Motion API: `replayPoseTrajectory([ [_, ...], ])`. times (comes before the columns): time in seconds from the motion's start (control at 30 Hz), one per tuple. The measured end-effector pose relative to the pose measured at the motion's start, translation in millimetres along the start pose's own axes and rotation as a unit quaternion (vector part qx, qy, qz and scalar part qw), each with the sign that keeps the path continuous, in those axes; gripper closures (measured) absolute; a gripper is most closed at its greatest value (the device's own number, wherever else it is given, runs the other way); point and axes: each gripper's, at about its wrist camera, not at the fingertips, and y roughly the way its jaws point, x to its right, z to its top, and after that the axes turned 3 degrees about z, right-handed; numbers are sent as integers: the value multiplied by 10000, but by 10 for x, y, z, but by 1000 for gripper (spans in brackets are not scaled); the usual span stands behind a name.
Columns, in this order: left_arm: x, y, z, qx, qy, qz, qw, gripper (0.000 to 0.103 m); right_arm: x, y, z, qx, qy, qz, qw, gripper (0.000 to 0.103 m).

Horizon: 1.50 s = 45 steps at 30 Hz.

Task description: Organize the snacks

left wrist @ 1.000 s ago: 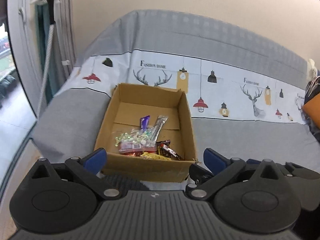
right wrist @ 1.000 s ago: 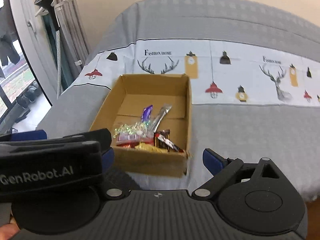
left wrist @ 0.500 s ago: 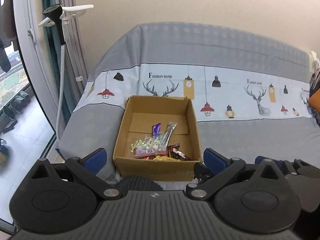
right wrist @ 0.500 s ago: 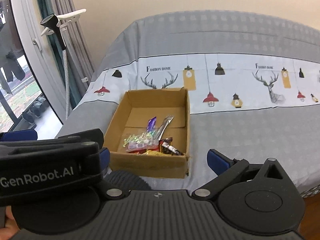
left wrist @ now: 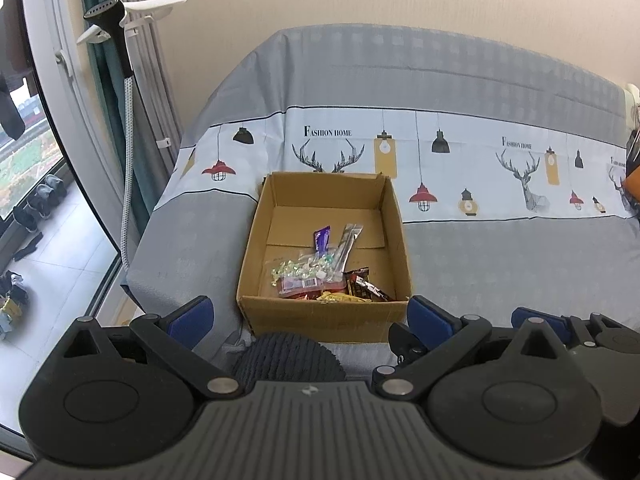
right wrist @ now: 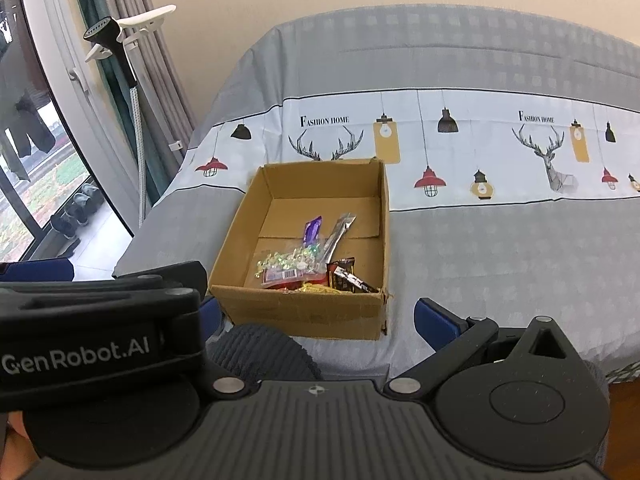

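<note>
Both views evenly lit, soft daylight from the window point(left wrist: 28, 160) at left, no hard shadows. Cardboard box point(left wrist: 324, 316) casts only a faint shadow inside its near wall. Mild glare on the clear candy bag point(right wrist: 288, 264) (foil sparkles). Strong fisheye bend: window frame and bed cover point(left wrist: 500, 256) edges curve, corners vignette black. Centre is sharp; near gripper housings slightly soft, right wrist view a touch hazier.

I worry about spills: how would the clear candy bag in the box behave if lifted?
The clear candy bag looks like thin film holding loose wrapped sweets, so it would probably sag and shift. Its glossy surface may be slippery. Pinched at one edge, it would likely dangle.
</note>
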Motion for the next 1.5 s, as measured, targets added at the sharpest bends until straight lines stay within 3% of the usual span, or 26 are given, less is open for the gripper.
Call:
replayPoseTrajectory([
  [1.5,50,-75,-35,40,64,184,9998,0,39,-21,-40,4,-50,113,9999,1],
])
